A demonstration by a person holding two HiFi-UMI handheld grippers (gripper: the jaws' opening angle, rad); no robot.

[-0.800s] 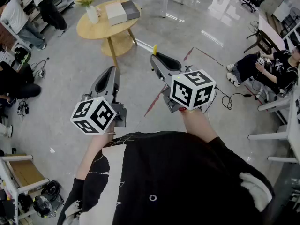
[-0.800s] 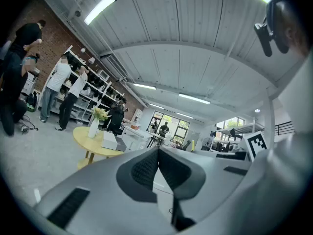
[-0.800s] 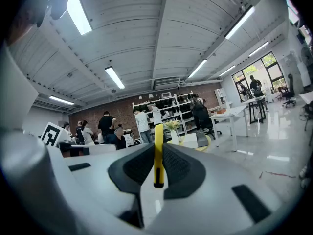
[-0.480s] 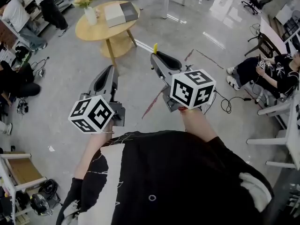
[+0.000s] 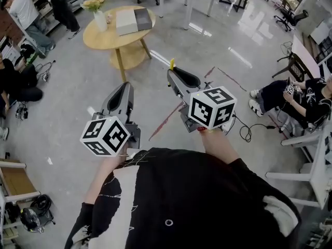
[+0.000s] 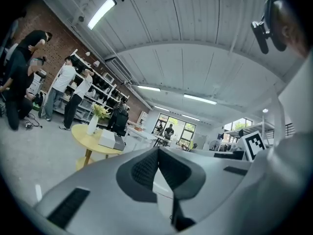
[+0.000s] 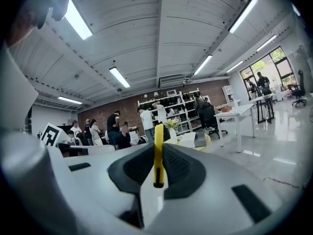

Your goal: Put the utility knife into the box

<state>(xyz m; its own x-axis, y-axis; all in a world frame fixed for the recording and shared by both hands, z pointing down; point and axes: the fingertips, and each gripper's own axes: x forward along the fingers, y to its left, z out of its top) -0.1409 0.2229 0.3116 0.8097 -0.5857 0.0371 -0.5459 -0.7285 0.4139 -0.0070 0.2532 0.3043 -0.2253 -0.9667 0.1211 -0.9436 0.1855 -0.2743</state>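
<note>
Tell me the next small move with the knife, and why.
Probably carry the right claw forward and left toward the round table. That claw is shut on the yellow utility knife, and the grey-and-white box sits on that table, well ahead across the floor, so nothing can be placed yet.

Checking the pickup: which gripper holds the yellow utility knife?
The right gripper, shut on the slim yellow utility knife; the left gripper is shut on nothing.
</note>
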